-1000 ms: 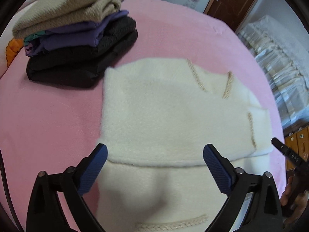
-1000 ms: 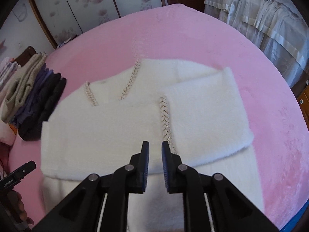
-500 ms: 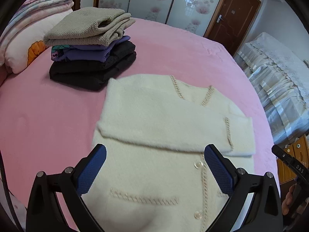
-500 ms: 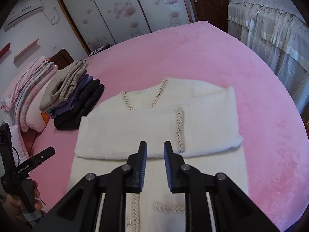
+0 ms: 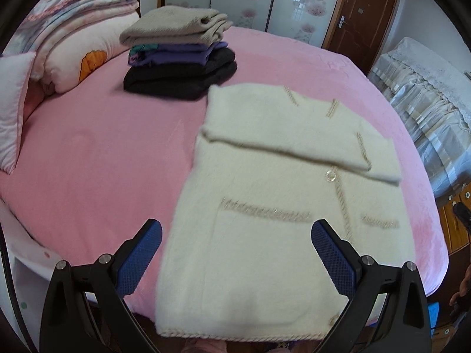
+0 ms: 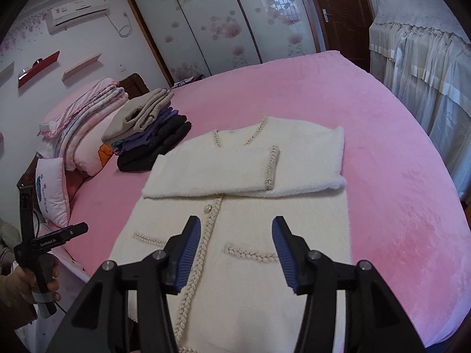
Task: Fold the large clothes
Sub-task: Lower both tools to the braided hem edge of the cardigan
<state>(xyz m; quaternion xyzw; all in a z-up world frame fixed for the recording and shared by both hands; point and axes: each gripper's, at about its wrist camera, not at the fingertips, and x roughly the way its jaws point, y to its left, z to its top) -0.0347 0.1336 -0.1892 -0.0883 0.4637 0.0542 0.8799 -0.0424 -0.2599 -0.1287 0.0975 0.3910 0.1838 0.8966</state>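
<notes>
Both grippers have pulled back from the cream cardigan, which lies flat at the pink bed's near edge, sleeves folded across its chest. The right gripper has just been opening, nothing between its jaws; the left gripper is spread wide and empty. A stack of folded clothes sits beyond the cardigan's collar.

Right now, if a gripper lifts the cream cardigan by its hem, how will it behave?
The cardigan will probably go floppy: its sleeves already lie folded flat across the chest and the hem drapes over the bed edge. The fuzzy knit looks thick, so likely grippy rather than slippery, and somewhat heavy for a top. The folded sleeves may slide off if lifted from one corner.
</notes>
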